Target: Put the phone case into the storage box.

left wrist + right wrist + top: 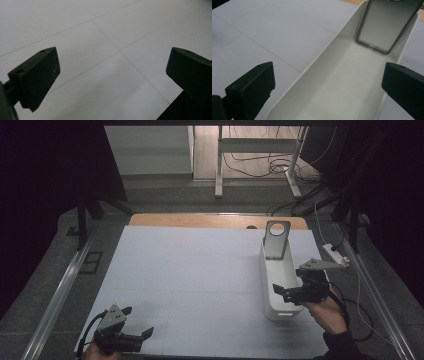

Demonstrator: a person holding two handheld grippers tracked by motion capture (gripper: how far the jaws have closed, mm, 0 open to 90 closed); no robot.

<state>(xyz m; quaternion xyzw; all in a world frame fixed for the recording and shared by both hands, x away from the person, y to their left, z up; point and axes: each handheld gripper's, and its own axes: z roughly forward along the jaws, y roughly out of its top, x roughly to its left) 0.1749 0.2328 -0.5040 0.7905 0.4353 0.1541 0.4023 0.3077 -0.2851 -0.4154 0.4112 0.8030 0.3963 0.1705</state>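
A long white bin (pixel 263 270) stands lengthwise on the right side of the white mat (pixel 200 270). A grey, phone-case-shaped piece (pixel 276 239) with a round hole at its top leans upright in the bin's far end. In the right gripper view the same grey piece (pixel 384 27) rests against the bin's far wall, and the bin's floor (pixel 337 87) is bare. My right gripper (pixel 281 293) (pixel 328 75) hovers open over the bin's near end, jaws astride its width, holding nothing. At the mat's near left corner my left gripper (pixel 138 321) (pixel 113 60) is open over bare mat.
The mat covers a wooden table whose far edge (pixel 215 221) shows. A white power strip (pixel 335 254) and cables lie off the right side. Metal rails (pixel 60 290) run along both sides. A table frame (pixel 218 170) stands on the floor beyond.
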